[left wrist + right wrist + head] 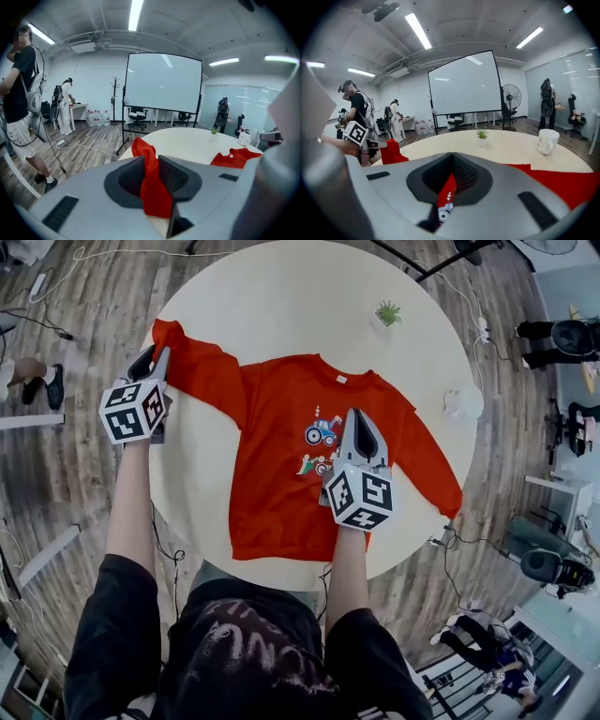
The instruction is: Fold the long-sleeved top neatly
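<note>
top: red long-sleeved top (272, 474) lies front up on the round table (281, 296), centre of head view | left gripper (152, 164): jaws slightly apart, clamped on the sleeve (206, 371) near its cuff, upper left | right gripper (450, 172): jaws closed tight, pinching fabric at the chest print (321, 434)

Legible text, brands, numbers: none.
- Red top (281, 446): cartoon tractor print; no readable wording.
- Person's black shirt (246, 652): pale lettering, too distorted to read.
- Left marker cube (133, 410), right marker cube (360, 498): black-and-white square codes only.
</note>
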The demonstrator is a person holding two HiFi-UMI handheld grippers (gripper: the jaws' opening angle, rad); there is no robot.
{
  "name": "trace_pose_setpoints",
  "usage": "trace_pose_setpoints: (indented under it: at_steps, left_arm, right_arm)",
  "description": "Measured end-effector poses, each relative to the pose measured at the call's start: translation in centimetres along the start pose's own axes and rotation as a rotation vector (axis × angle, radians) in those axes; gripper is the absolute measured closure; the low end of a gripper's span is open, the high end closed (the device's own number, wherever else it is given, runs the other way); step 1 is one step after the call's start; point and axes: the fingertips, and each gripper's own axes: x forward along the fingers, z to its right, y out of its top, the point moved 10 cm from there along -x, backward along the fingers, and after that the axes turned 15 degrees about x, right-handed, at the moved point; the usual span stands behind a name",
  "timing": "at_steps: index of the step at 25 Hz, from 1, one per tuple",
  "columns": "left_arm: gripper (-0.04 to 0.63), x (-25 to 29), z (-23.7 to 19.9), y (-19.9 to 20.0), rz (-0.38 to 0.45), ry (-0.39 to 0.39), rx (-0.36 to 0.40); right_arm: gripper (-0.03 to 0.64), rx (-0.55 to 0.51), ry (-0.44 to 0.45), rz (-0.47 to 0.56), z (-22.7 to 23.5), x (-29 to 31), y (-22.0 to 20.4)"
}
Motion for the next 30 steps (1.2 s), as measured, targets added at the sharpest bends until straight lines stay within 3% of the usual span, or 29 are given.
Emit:
trace_pose_setpoints:
  at_steps: [12,30]
  left_arm:
    - [0.497,1.2,12.4,5.9,0.061,-0.147,0.073]
    - [0.497,2.0,31.3,10.3,0.112,-0.356,0.175]
  right_arm:
    - [0.612,0.079,-0.091,0.083,7.0,-5.8,2.4]
    - [0.612,0.16,-0.216,0.163,16.8,-14.9,2.7]
